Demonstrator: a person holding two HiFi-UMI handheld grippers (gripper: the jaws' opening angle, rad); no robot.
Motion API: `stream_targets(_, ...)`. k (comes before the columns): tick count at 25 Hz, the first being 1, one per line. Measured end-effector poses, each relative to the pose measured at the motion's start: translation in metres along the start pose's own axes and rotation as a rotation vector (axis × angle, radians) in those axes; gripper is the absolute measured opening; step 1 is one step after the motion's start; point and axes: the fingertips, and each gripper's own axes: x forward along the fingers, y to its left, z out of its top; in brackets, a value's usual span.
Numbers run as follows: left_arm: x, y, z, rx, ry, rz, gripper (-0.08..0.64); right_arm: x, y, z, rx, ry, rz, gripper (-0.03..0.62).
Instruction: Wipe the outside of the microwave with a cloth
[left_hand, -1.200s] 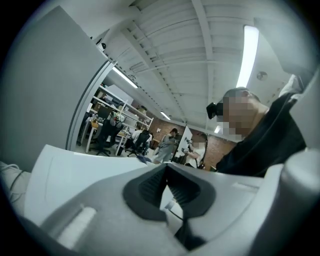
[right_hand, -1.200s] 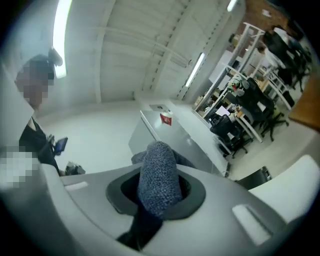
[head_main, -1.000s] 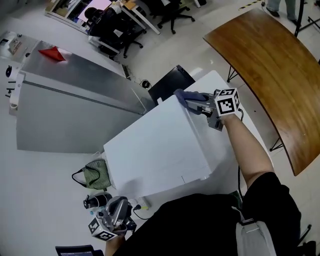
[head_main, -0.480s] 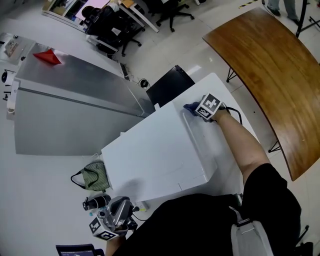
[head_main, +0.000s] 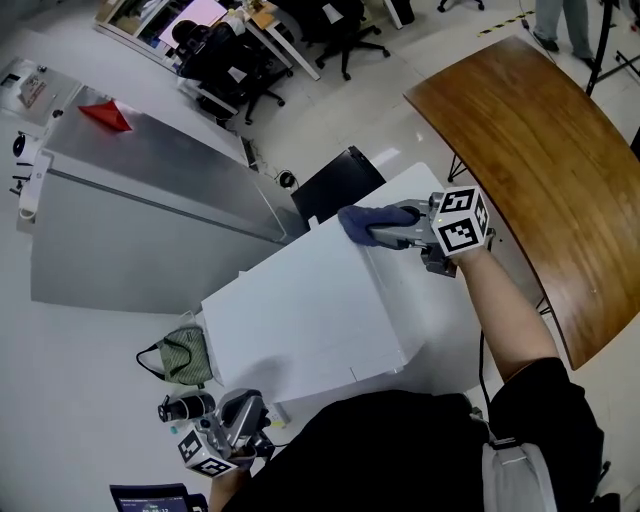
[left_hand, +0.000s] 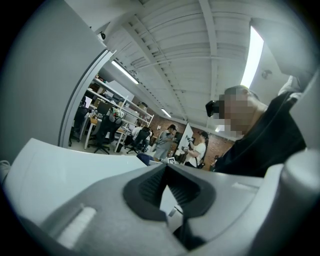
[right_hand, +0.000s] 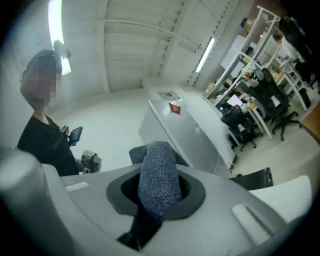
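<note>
The microwave (head_main: 300, 320) is a white box seen from above in the head view, on a white table (head_main: 445, 325). My right gripper (head_main: 382, 228) is shut on a dark blue cloth (head_main: 360, 220) and holds it at the far right corner of the microwave's top. In the right gripper view the cloth (right_hand: 157, 175) stands bunched between the jaws of the right gripper (right_hand: 159, 197), pointing out over the room. My left gripper (head_main: 238, 418) hangs low at the near left, away from the microwave, shut and holding nothing; from the left gripper (left_hand: 167, 187) only the ceiling and room show.
A steel-topped cabinet (head_main: 150, 200) with a red object (head_main: 105, 115) stands left of the microwave. A curved wooden table (head_main: 540, 140) lies to the right. A black box (head_main: 335, 180) sits behind the microwave, a green bag (head_main: 185, 355) on the floor at left. People (left_hand: 165, 142) stand far off.
The right gripper, which half a second ago was lower by the microwave's right side, has risen and swung left, bringing the cloth back onto the top's far corner. The left gripper stayed put.
</note>
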Motion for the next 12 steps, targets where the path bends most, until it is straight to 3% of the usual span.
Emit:
stream_targets(3, -0.002, 0.001, -0.003, -0.009, 0.004, 0.004, 0.003, 0.014, 0.007, -0.021, 0.018, 0.016, 0.056, 0.051)
stream_targets(6, -0.004, 0.0, -0.003, -0.015, 0.006, 0.007, 0.003, 0.009, -0.017, -0.052, 0.05, 0.074, -0.001, 0.051)
stream_targets(12, -0.003, -0.006, -0.006, -0.012, 0.02, 0.006, 0.003, -0.011, -0.085, -0.187, 0.01, 0.554, -0.246, 0.051)
